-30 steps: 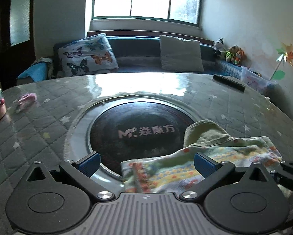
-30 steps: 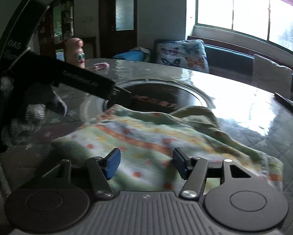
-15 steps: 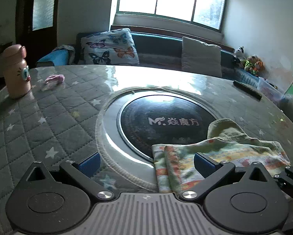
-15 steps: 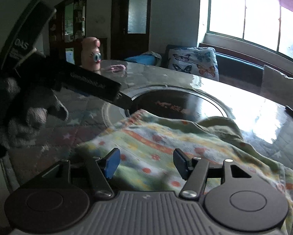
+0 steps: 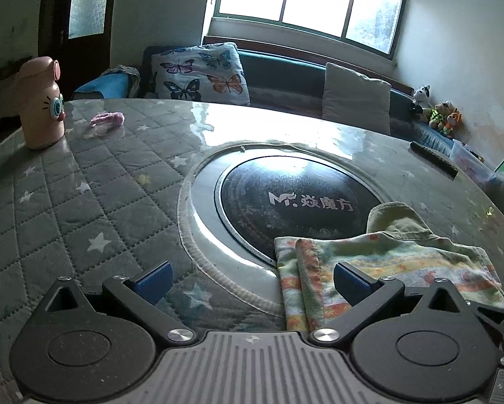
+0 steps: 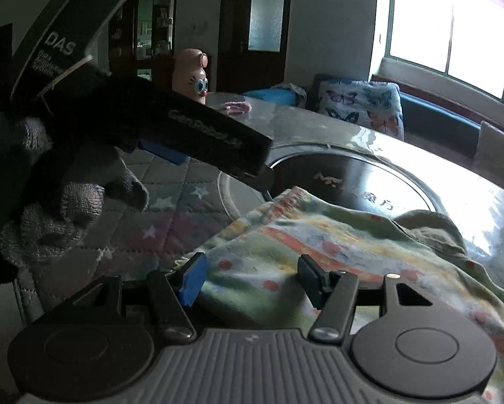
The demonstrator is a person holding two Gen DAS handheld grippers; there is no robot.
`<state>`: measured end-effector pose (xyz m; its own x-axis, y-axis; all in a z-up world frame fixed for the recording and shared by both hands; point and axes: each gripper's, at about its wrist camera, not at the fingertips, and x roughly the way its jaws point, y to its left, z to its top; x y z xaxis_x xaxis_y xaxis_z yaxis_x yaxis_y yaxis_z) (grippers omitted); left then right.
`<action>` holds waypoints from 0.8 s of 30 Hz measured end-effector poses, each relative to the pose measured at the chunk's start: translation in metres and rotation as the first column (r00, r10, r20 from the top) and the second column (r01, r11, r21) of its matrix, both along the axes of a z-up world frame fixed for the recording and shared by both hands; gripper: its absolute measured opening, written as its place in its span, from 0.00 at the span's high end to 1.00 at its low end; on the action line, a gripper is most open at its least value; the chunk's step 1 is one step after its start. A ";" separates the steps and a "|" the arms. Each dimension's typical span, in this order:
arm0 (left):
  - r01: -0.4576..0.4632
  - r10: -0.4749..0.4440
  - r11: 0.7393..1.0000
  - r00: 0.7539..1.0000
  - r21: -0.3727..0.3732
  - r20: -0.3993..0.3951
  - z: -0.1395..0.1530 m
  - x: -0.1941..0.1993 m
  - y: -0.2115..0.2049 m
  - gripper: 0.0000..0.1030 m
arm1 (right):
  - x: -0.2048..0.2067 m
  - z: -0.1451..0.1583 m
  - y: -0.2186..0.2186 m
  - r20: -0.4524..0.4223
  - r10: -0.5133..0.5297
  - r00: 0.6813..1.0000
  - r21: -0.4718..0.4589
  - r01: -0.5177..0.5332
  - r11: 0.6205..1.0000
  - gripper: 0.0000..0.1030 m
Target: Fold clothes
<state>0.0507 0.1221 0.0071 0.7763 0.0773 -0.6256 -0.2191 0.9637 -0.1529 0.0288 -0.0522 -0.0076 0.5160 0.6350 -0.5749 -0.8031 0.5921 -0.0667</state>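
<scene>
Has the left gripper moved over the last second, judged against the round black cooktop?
Yes. The left gripper moved left: the round black cooktop and striped pastel cloth now sit further right.

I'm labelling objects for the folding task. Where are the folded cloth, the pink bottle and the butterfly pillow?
folded cloth (image 5: 403,262): left wrist view, middle of its patterned top.
pink bottle (image 5: 40,107): left wrist view, on its body.
butterfly pillow (image 5: 199,72): left wrist view, centre of its printed face.

Two close wrist views, shared garment (image 5: 386,262)
</scene>
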 end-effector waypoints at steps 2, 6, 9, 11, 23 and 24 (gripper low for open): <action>0.004 -0.004 1.000 1.000 0.001 -0.001 0.000 0.000 -0.001 0.00 | -0.001 0.003 -0.003 -0.002 0.009 1.000 0.006 -0.009 1.000 0.41; 0.004 -0.004 1.000 1.000 -0.004 0.004 0.001 -0.001 -0.001 0.00 | -0.003 0.013 -0.018 -0.004 0.014 1.000 0.028 -0.014 1.000 0.41; 0.003 -0.003 1.000 1.000 -0.005 0.003 0.001 -0.002 -0.003 0.00 | -0.004 0.019 -0.036 -0.013 -0.009 1.000 0.039 0.009 0.999 0.41; 0.007 -0.007 1.000 1.000 -0.005 0.003 0.000 -0.002 -0.005 0.00 | -0.002 0.020 -0.049 -0.028 -0.040 0.999 0.044 0.041 0.998 0.41; 0.038 -0.038 0.999 0.999 0.010 -0.022 -0.005 -0.003 -0.021 0.00 | -0.001 0.006 -0.092 -0.082 -0.141 0.987 0.015 0.143 0.990 0.42; 0.037 -0.037 0.999 0.999 0.011 -0.021 -0.005 -0.003 -0.021 0.00 | -0.001 0.009 -0.094 -0.086 -0.140 0.986 0.026 0.142 0.989 0.43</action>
